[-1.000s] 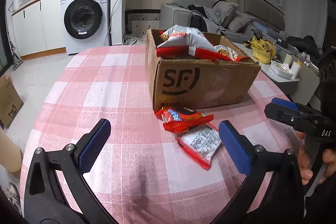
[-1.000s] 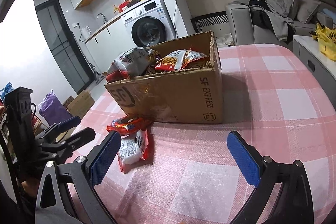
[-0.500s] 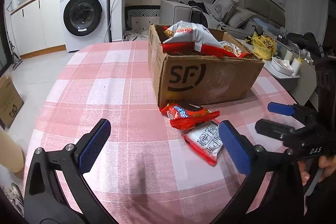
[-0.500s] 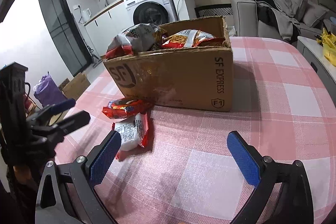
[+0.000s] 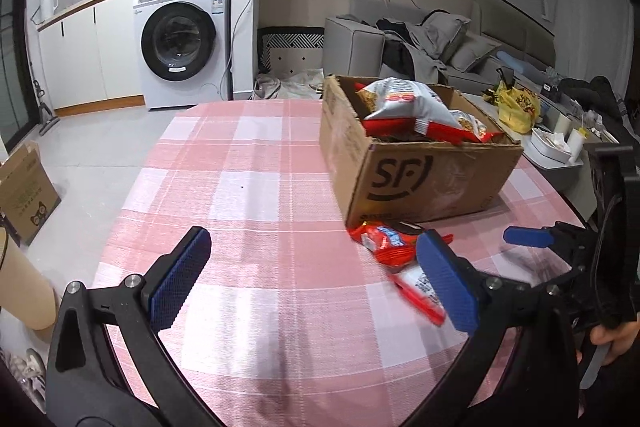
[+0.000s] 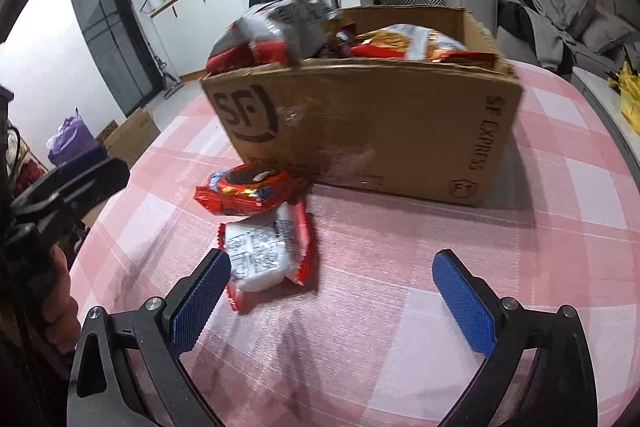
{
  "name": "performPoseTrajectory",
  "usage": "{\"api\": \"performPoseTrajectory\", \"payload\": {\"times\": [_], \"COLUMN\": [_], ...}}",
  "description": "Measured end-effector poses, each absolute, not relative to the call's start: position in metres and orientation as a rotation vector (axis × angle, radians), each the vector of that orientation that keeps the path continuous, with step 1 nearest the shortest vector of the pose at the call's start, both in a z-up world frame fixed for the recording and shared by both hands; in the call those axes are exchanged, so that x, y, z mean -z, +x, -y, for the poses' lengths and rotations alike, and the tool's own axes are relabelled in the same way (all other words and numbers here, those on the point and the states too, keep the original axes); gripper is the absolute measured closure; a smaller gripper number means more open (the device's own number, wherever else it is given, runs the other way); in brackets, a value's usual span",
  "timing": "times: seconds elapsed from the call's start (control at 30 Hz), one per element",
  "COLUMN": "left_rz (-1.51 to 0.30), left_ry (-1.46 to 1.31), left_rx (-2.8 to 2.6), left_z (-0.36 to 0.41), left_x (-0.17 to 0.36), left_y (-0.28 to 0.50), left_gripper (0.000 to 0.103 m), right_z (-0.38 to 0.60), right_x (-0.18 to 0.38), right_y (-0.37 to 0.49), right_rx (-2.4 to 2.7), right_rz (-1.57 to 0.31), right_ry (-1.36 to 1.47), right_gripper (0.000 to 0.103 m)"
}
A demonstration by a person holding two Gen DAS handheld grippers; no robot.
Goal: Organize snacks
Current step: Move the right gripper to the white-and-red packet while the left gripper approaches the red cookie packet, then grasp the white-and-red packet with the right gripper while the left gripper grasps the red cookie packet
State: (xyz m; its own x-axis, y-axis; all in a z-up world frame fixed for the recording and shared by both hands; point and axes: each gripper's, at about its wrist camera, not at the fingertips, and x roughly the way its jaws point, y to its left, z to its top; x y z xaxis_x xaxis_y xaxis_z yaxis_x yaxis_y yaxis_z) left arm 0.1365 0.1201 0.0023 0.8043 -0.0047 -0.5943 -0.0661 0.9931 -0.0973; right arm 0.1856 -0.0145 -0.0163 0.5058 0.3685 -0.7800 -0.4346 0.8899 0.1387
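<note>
A brown cardboard box [image 5: 420, 179] [image 6: 360, 123] marked SF stands on the table, heaped with snack bags [image 5: 400, 103] [image 6: 408, 43]. In front of it lie two loose packets: a red cookie packet [image 5: 380, 239] [image 6: 248, 191] and a white-and-red packet [image 5: 420, 291] [image 6: 264, 255]. My left gripper [image 5: 314, 243] is open above bare tablecloth, and its right finger covers part of the white packet. My right gripper [image 6: 332, 263] is open low over the table, its left finger just beside the white packet. Nothing is between either pair of fingers.
A pink checked cloth [image 5: 248, 195] covers the round table. Beyond it are a washing machine [image 5: 180, 39], a grey sofa [image 5: 420, 39], a low side table with a yellow bag [image 5: 516, 107], and a cardboard box on the floor [image 5: 24, 195].
The right gripper has come much closer to the two packets and the box. The left gripper has swung left, so box and packets sit further right in its view.
</note>
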Motion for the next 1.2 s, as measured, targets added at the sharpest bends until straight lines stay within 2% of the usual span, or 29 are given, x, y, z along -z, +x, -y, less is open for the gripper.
{"api": "performPoseTrajectory", "payload": {"times": [0.3, 0.67, 0.87, 0.93, 1.03, 1.2], "left_rz": [-0.652, -0.672, -0.683, -0.687, -0.698, -0.705], "left_ry": [-0.164, -0.191, -0.202, -0.204, -0.215, -0.216], "left_rx": [-0.048, -0.040, -0.037, -0.036, -0.023, -0.009], "left_z": [-0.136, -0.138, -0.136, -0.136, -0.135, -0.130], "left_x": [0.003, 0.010, 0.015, 0.016, 0.018, 0.020], "left_y": [0.139, 0.143, 0.146, 0.146, 0.148, 0.150], "left_gripper": [0.001, 0.001, 0.001, 0.001, 0.001, 0.001], "right_z": [-0.020, -0.038, -0.046, -0.048, -0.044, -0.027], "right_x": [0.039, 0.048, 0.045, 0.044, 0.041, 0.040], "right_y": [0.193, 0.200, 0.196, 0.193, 0.189, 0.189], "right_rx": [-0.501, -0.516, -0.553, -0.570, -0.581, -0.558], "right_rz": [-0.997, -0.992, -0.966, -0.953, -0.935, -0.949], "right_ry": [-0.170, -0.196, -0.195, -0.196, -0.156, -0.104], "right_gripper": [0.000, 0.005, 0.025, 0.042, 0.051, 0.052]}}
